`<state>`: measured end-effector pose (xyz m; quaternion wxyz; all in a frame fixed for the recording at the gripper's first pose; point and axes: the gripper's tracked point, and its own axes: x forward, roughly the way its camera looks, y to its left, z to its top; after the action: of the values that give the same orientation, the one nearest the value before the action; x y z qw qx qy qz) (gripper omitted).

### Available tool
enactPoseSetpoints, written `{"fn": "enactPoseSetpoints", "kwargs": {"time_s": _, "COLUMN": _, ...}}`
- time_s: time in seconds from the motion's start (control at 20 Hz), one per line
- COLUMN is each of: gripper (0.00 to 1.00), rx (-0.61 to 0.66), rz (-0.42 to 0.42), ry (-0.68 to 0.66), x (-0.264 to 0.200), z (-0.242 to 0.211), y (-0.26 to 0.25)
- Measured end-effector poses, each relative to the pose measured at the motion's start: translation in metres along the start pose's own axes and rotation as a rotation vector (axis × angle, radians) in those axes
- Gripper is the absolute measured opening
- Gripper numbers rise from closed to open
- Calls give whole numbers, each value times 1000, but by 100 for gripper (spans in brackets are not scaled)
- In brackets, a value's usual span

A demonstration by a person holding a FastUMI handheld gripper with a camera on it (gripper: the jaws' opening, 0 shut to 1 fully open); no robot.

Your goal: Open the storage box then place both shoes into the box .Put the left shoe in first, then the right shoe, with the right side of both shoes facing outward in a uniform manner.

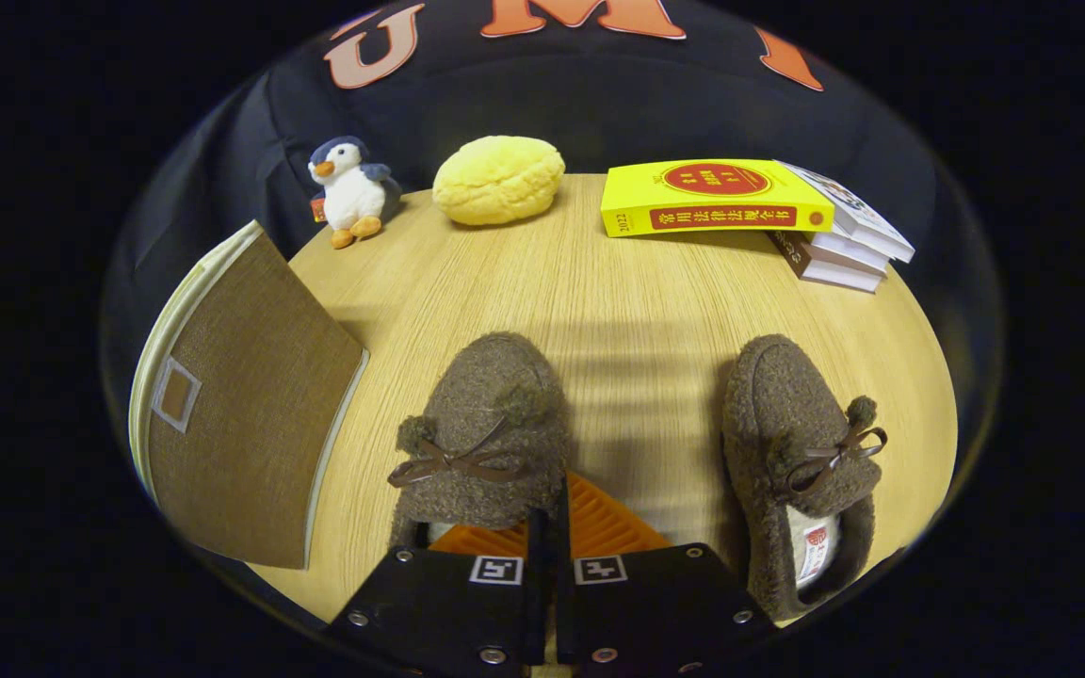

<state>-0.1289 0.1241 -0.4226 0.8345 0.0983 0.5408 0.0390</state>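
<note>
Two brown fuzzy shoes with bows and pompoms stand on the wooden table (637, 301), toes pointing away from me. My gripper (557, 490) sits at the heel end of the left shoe (486, 414). Its fingers are pressed together on the right-hand wall of that shoe's collar, one pad inside the opening and one outside. The right shoe (787, 424) stands apart, to the right of the fingers, with its lining and a label showing. The storage box (241, 405), brown fabric with pale trim and a small label window, stands left of the left shoe. I cannot tell whether it is open.
At the table's far edge stand a plush penguin (351, 191), a yellow bun-shaped cushion (498, 179) and a stack of books (750, 212) topped by a yellow one. Bare wood lies between the shoes and beyond their toes.
</note>
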Motion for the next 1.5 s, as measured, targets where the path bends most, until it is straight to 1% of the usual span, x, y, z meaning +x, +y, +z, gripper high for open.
{"fn": "enactPoseSetpoints", "kwargs": {"time_s": 0.05, "gripper": 4, "rx": 7, "rz": 1, "ry": 3, "x": -3, "z": 2, "y": 2}}
{"fn": "enactPoseSetpoints", "kwargs": {"time_s": 0.25, "gripper": 3, "rx": 2, "rz": 14, "ry": -34, "x": -28, "z": 22, "y": 12}}
{"fn": "enactPoseSetpoints", "kwargs": {"time_s": 0.45, "gripper": 3, "rx": -3, "rz": 25, "ry": -79, "x": -66, "z": 60, "y": 29}}
{"fn": "enactPoseSetpoints", "kwargs": {"time_s": 0.7, "gripper": 3, "rx": 21, "rz": 89, "ry": -82, "x": -104, "z": 97, "y": 71}}
{"fn": "enactPoseSetpoints", "kwargs": {"time_s": 0.95, "gripper": 3, "rx": -4, "rz": 141, "ry": -107, "x": -134, "z": 125, "y": 117}}
{"fn": "enactPoseSetpoints", "kwargs": {"time_s": 1.15, "gripper": 3, "rx": -8, "rz": 208, "ry": -112, "x": -144, "z": 137, "y": 161}}
{"fn": "enactPoseSetpoints", "kwargs": {"time_s": 1.4, "gripper": 3, "rx": -28, "rz": 253, "ry": -77, "x": -137, "z": 131, "y": 211}}
{"fn": "enactPoseSetpoints", "kwargs": {"time_s": 1.5, "gripper": 3, "rx": -27, "rz": 256, "ry": -55, "x": -131, "z": 126, "y": 227}}
